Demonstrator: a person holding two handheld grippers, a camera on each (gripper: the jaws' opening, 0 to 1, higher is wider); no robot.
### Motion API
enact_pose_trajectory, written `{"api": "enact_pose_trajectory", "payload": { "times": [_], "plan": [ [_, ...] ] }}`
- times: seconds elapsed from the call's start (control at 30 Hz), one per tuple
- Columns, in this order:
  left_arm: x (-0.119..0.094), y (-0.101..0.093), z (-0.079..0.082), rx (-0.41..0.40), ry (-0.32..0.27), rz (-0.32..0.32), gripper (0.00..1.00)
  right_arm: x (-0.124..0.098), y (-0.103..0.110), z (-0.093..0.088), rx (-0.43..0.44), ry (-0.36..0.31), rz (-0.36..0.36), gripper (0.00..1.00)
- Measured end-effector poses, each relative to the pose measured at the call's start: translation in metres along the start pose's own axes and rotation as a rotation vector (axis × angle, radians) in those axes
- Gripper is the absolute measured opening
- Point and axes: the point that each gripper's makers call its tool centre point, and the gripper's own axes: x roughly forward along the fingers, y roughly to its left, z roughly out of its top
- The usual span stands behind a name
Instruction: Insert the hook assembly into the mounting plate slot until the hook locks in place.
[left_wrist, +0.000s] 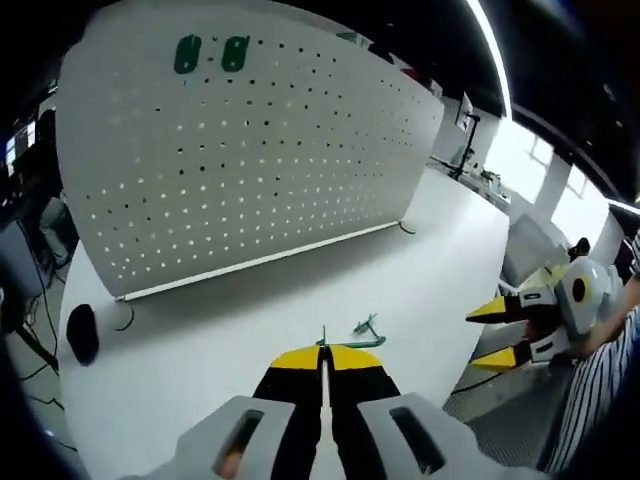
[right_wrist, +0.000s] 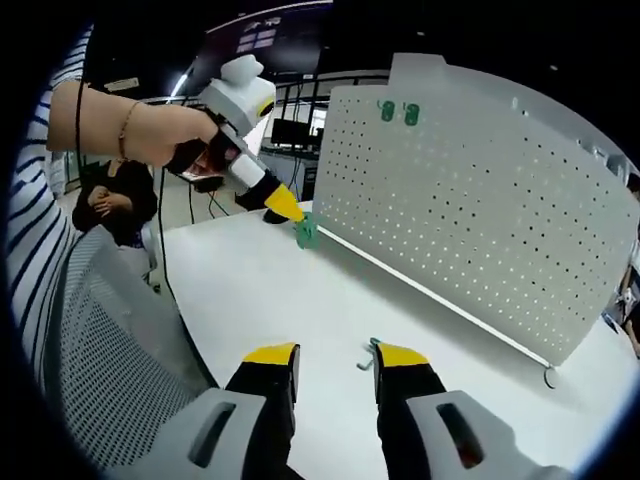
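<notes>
On the white table (left_wrist: 200, 340):
Left gripper (left_wrist: 324, 352): jaws pressed together on a green hook (right_wrist: 306, 232), lifted near the pegboard's near-left edge.
Right gripper (right_wrist: 336, 355): jaws apart, holding nothing; a second green hook (right_wrist: 370, 354) beside them.
Pegboard (right_wrist: 470, 190): upright; two green pieces (right_wrist: 398, 112) mounted far up.
Progress: hook gripped, insertion judged not done.

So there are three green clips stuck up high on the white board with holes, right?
Not quite. There are two green clips, not three. They sit side by side up high on the white board with holes. The left gripper view shows them clearly.
</notes>
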Motion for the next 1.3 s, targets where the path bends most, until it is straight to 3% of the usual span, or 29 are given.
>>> {"api": "enact_pose_trajectory", "payload": {
  "times": [0.17, 0.4, 0.57, 0.6, 0.63, 0.7, 0.9, 1.0, 1.13, 1.3],
  "plan": [
    [-0.009, -0.012, -0.003, -0.106, -0.008, -0.045, 0.01, -0.004, 0.010, 0.032, 0.004, -0.061, 0.055, 0.28],
    [-0.016, -0.031, 0.006, -0.085, -0.010, -0.082, 0.01, 0.004, 0.022, 0.066, 0.026, -0.121, 0.114, 0.28],
    [-0.017, -0.045, 0.012, -0.092, -0.021, -0.136, 0.01, 0.019, 0.026, 0.071, 0.002, -0.097, 0.124, 0.25],
    [-0.018, -0.047, 0.014, -0.086, -0.033, -0.139, 0.01, 0.023, 0.022, 0.066, -0.036, -0.045, 0.107, 0.23],
    [-0.018, -0.049, 0.016, -0.090, -0.036, -0.145, 0.01, 0.025, 0.024, 0.068, -0.034, -0.042, 0.115, 0.22],
    [-0.019, -0.055, 0.018, -0.092, -0.038, -0.158, 0.01, 0.027, 0.026, 0.079, -0.012, -0.086, 0.136, 0.20],
    [-0.021, -0.063, 0.021, -0.087, -0.044, -0.181, 0.01, 0.033, 0.028, 0.098, -0.052, -0.120, 0.149, 0.17],
    [-0.022, -0.064, 0.021, -0.096, -0.048, -0.189, 0.01, 0.036, 0.027, 0.100, -0.065, -0.124, 0.150, 0.15],
    [-0.025, -0.063, 0.021, -0.096, -0.054, -0.190, 0.01, 0.039, 0.026, 0.096, -0.156, -0.110, 0.145, 0.11],
    [-0.028, -0.062, 0.023, -0.098, -0.059, -0.194, 0.01, 0.040, 0.025, 0.096, -0.183, -0.119, 0.133, 0.05]
  ]
}}
